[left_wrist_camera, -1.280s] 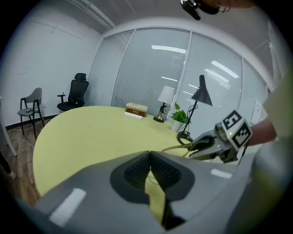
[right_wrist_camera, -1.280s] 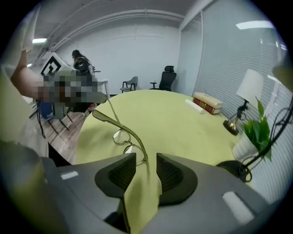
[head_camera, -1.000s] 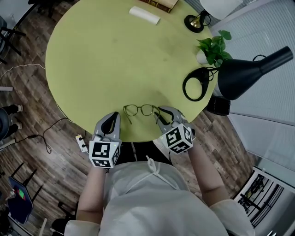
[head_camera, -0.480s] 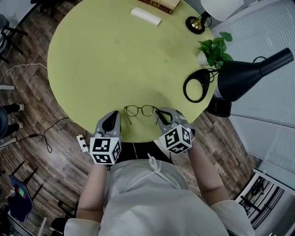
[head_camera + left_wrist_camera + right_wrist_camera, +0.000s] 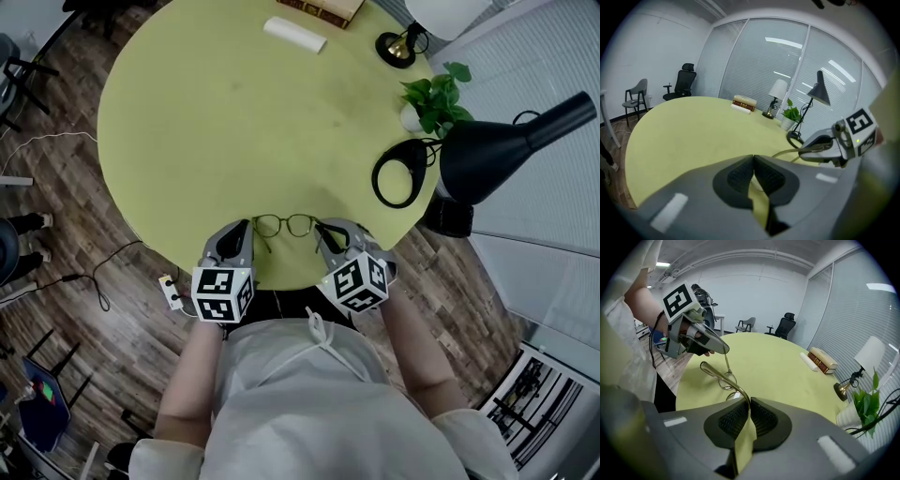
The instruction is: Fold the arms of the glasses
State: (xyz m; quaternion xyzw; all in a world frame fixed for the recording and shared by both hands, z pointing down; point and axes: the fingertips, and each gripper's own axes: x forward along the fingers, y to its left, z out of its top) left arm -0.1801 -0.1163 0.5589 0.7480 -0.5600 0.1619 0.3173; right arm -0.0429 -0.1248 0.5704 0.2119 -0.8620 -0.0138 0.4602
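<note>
Thin-rimmed glasses (image 5: 286,225) lie with arms spread near the front edge of the round yellow-green table (image 5: 216,122). My right gripper (image 5: 328,236) is shut on the right arm, which comes out between its pads (image 5: 740,413) and runs to the lenses (image 5: 726,379). My left gripper (image 5: 242,234) is shut. In the right gripper view its tip (image 5: 725,350) meets the end of the left arm (image 5: 728,364); nothing shows between its own pads (image 5: 740,176). The right gripper (image 5: 802,151) is seen from the left gripper view.
A black desk lamp (image 5: 497,155) with a ring base (image 5: 398,173), a potted plant (image 5: 433,98) and a small table lamp (image 5: 398,45) stand at the right. Books (image 5: 323,7) and a white roll (image 5: 294,34) lie at the far edge. The glasses lie close to the table's rim.
My left gripper has moved right and forward, up to the end of the glasses' left arm. The right gripper and the glasses have stayed in place.
</note>
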